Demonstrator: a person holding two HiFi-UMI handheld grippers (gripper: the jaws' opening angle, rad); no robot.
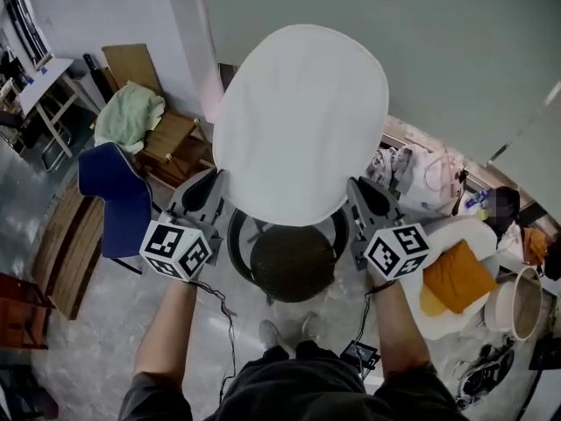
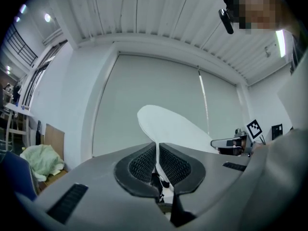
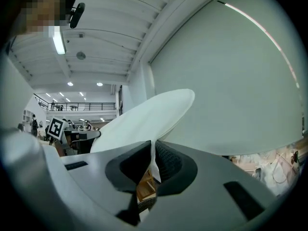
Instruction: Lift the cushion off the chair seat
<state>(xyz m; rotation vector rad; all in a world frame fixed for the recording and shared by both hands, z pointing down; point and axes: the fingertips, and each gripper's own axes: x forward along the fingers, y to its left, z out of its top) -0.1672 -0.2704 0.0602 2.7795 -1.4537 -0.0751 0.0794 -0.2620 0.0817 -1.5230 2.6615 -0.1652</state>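
A white round cushion [image 1: 300, 121] hangs in the air above the dark round chair seat [image 1: 292, 261], apart from it. My left gripper [image 1: 217, 191] is shut on the cushion's left edge, my right gripper [image 1: 355, 198] on its right edge. In the left gripper view the thin cushion [image 2: 173, 129] edge is pinched between the ribbed pads [image 2: 142, 165] of the left gripper [image 2: 158, 162]. The right gripper view shows the cushion [image 3: 144, 117] held the same way in the right gripper [image 3: 153, 160]. Both grippers point level.
A blue chair [image 1: 114, 196] stands at the left, beside wooden furniture with a green cloth [image 1: 130, 117]. At the right lie an orange cushion [image 1: 456, 279] on a white seat, a round bin [image 1: 517, 301] and bags [image 1: 421, 178]. A grey wall [image 1: 394, 42] is behind.
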